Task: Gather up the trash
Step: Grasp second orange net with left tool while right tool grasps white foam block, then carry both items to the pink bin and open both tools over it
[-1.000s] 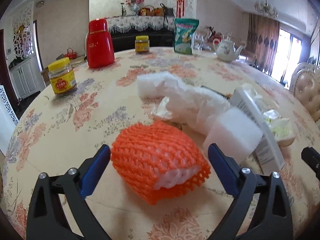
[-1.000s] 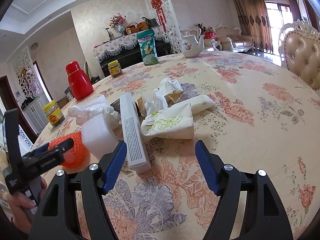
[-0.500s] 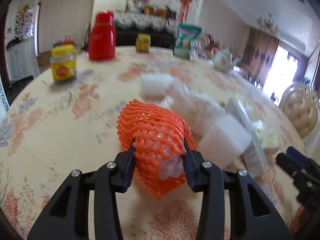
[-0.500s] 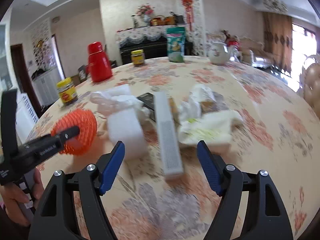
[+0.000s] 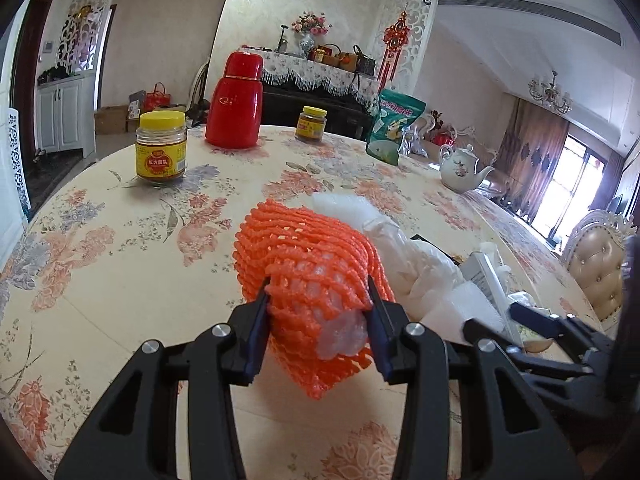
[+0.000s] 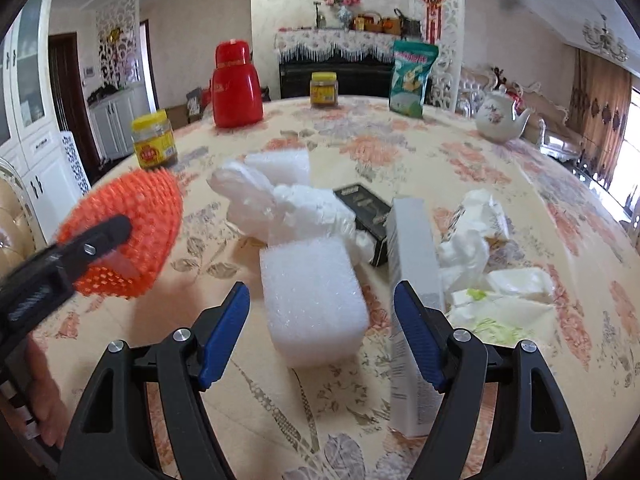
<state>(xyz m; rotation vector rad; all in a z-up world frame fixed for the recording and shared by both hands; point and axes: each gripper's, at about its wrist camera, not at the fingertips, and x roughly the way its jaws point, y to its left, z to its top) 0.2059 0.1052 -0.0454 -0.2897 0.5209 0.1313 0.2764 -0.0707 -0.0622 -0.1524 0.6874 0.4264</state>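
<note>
My left gripper [image 5: 318,312] is shut on an orange foam fruit net [image 5: 308,256] and holds it above the flowered table; it also shows in the right wrist view [image 6: 132,224]. My right gripper [image 6: 322,320] is open, its jaws on either side of a white foam block [image 6: 314,296] that lies on the table. Beside that block lie a long white carton [image 6: 412,280], crumpled white plastic [image 6: 280,204], a black box [image 6: 362,206], a second foam block [image 6: 280,164] and crumpled tissue packs [image 6: 480,232].
Farther back on the table stand a red thermos [image 6: 236,84], two yellow-lidded jars [image 6: 154,146] [image 6: 324,90], a green snack bag [image 6: 412,78] and a white teapot [image 6: 500,116]. A padded chair [image 5: 600,264] stands at the right of the table.
My left gripper closed on the orange net and lifted it off the table. My right gripper moved left and now brackets the white foam block.
</note>
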